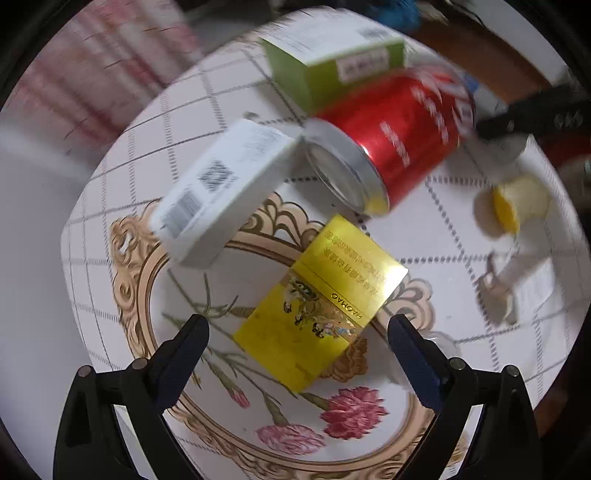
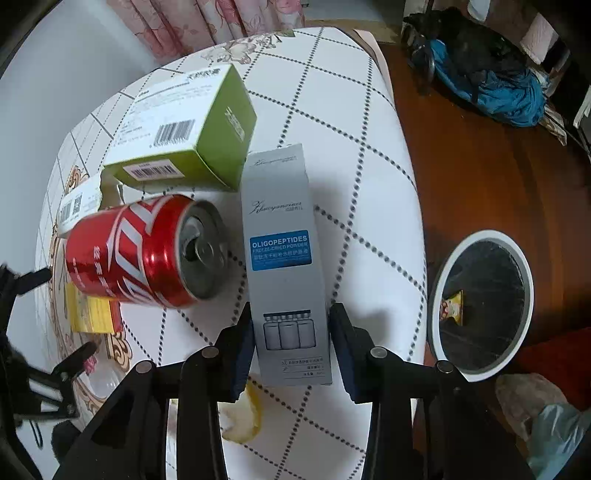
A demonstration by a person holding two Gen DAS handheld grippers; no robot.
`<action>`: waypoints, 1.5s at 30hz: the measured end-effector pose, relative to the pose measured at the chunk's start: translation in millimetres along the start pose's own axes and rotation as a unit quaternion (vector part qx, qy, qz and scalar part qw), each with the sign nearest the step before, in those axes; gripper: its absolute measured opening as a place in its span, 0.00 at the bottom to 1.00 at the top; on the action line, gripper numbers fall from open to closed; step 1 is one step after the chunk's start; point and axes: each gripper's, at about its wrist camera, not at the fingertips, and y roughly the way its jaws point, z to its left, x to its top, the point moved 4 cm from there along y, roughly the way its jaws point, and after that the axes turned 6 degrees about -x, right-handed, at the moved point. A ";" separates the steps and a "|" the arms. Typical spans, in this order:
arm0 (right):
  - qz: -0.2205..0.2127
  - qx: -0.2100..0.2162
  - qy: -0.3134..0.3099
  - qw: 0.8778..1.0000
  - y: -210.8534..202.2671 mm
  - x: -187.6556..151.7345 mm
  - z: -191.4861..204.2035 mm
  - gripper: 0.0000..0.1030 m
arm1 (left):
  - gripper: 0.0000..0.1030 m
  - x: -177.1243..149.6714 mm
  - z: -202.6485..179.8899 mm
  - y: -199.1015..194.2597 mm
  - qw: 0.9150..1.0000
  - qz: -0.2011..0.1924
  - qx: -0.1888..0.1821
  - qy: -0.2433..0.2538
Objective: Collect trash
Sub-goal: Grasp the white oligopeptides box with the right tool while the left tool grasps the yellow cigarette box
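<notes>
My left gripper (image 1: 297, 326) is open, low over the table, with a yellow cigarette pack (image 1: 317, 306) lying flat between its fingers. Beyond the pack lie a red soda can (image 1: 399, 136) on its side, a white box (image 1: 221, 188) and a green box (image 1: 332, 62). My right gripper (image 2: 291, 332) is shut on a tall grey carton (image 2: 280, 240) labelled Oligopeptides, with one pad on each long side. The red can (image 2: 140, 251) lies just left of that carton, and the green box (image 2: 184, 129) is behind it. A white-rimmed bin (image 2: 487, 234) with a black liner stands to the right, below the table.
The round table (image 2: 351, 110) has a white checked cloth with a flower print. A piece of yellow peel (image 2: 243, 417) and a clear wrapper (image 1: 509, 280) lie near its edge. Blue and black cloth (image 2: 491, 81) sits on the wooden floor. A pink curtain (image 2: 192, 22) hangs behind.
</notes>
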 end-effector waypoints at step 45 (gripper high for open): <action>-0.031 -0.015 0.039 0.999 -13.3 -97.3 2.5 0.36 | 0.56 -72.1 2.0 -9.2 0.958 -0.037 0.021 -0.285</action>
